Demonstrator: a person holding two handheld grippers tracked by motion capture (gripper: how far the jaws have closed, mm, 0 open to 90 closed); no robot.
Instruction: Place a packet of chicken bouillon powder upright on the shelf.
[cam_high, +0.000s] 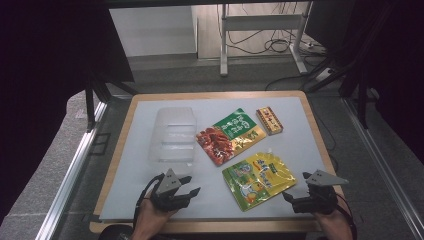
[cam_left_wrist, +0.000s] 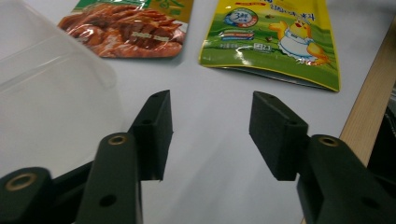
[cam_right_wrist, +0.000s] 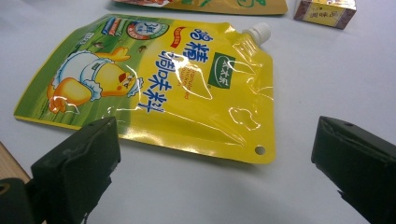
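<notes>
Holding both tools low at the near table edge keeps each item within a short reach. Your left gripper (cam_high: 192, 186) has its jaws partly spread with nothing between them; the clear plastic container (cam_high: 172, 135) sits just left of them. Your right gripper (cam_high: 290, 196) has its jaws spread wide and empty, with the yellow spouted pouch (cam_right_wrist: 177, 88) lying flat just ahead. Count: one container, two pouches including the red-and-green pouch (cam_high: 229, 135), one small box (cam_high: 269, 120).
</notes>
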